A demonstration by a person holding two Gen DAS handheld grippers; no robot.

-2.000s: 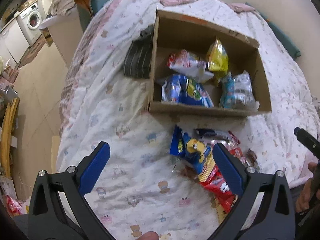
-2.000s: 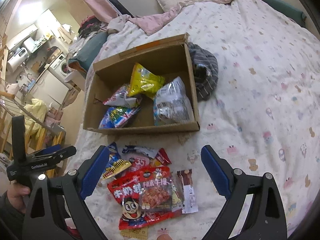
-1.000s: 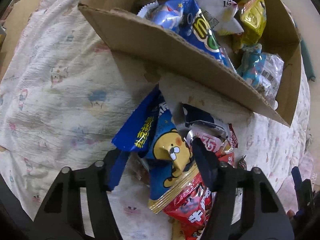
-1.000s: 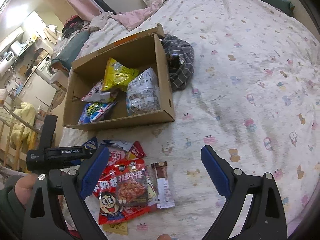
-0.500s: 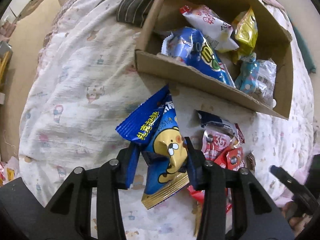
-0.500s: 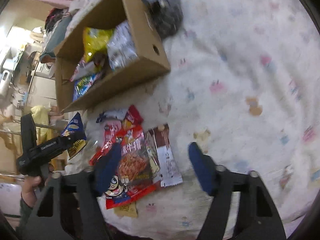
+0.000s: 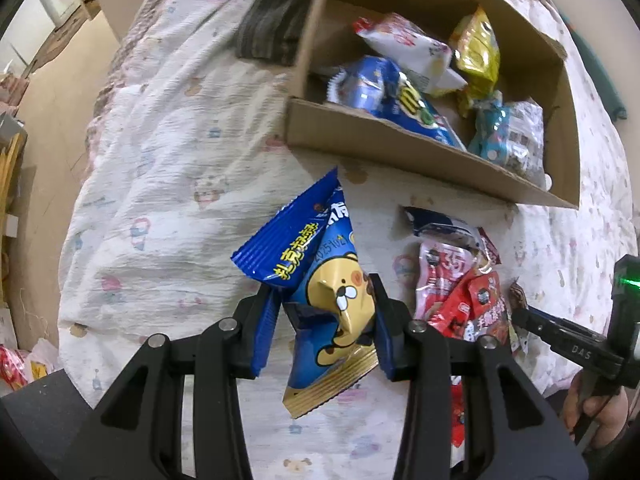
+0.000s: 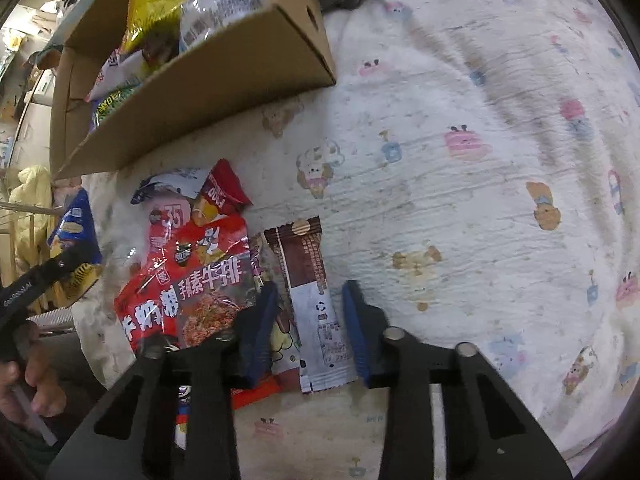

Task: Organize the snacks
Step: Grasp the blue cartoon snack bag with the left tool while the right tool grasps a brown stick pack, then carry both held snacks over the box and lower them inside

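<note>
The left gripper (image 7: 324,320) is pinching the blue bear-print snack bag (image 7: 320,292) at mid-body, lifted above the bed (image 7: 160,184) near the cardboard box (image 7: 400,148). Light, crinkly and slippery, it probably needs a firm mid-body squeeze. The right gripper (image 8: 308,320), fingers parted, is straddling the flat brown-and-white sachet (image 8: 316,312) lying on the bed beside the red packet (image 8: 188,280).

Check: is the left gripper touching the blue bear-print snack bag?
Touching. The left wrist view shows the left gripper pinching the blue bear-print snack bag.
</note>
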